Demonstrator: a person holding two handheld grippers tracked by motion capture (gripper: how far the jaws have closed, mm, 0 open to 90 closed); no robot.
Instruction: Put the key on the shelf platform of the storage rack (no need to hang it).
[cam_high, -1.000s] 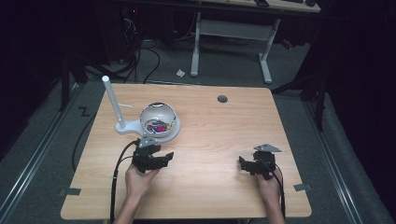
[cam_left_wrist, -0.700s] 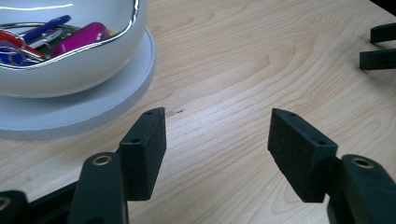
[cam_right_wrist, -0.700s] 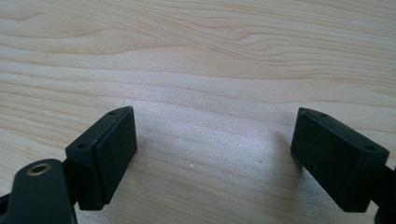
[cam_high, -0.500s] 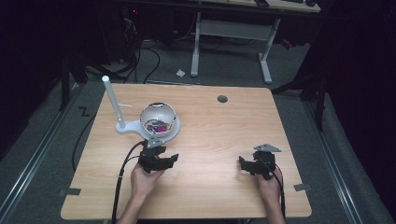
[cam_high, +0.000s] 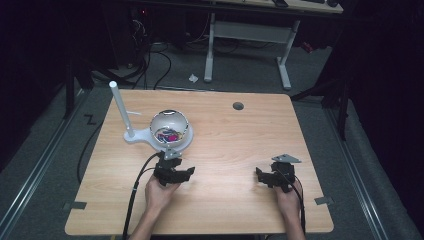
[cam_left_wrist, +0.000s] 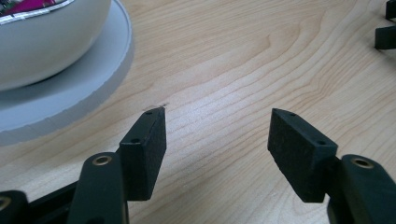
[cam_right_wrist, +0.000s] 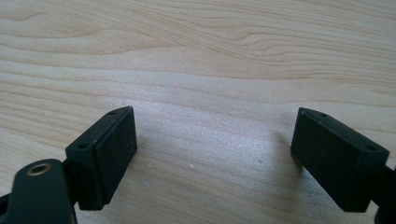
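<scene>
I hold the left gripper (cam_high: 181, 172) low over the table (cam_high: 230, 135), just in front of the white bowl (cam_high: 170, 129), which sits on a round white base (cam_high: 142, 136) in the left half of the table, toward the far side. A white post (cam_high: 121, 107) rises from the left end of that base. Inside the bowl I see small coloured items (cam_high: 167, 134), pink and dark among them, but I cannot tell what they are. In the left gripper view, the left gripper (cam_left_wrist: 217, 128) has its jaws spread wide with nothing but bare wood grain between them; the bowl wall (cam_left_wrist: 46, 46) and the edge of the base (cam_left_wrist: 93, 79) lie beyond and to the left of the jaws, close but not touching them. I hold the right gripper (cam_high: 265, 176) near the front right of the table, well apart from the bowl. In the right gripper view, the right gripper (cam_right_wrist: 215, 135) also has its jaws spread, with bare wood between them. A dark round hole (cam_high: 238, 106) sits in the table surface near the far edge.
</scene>
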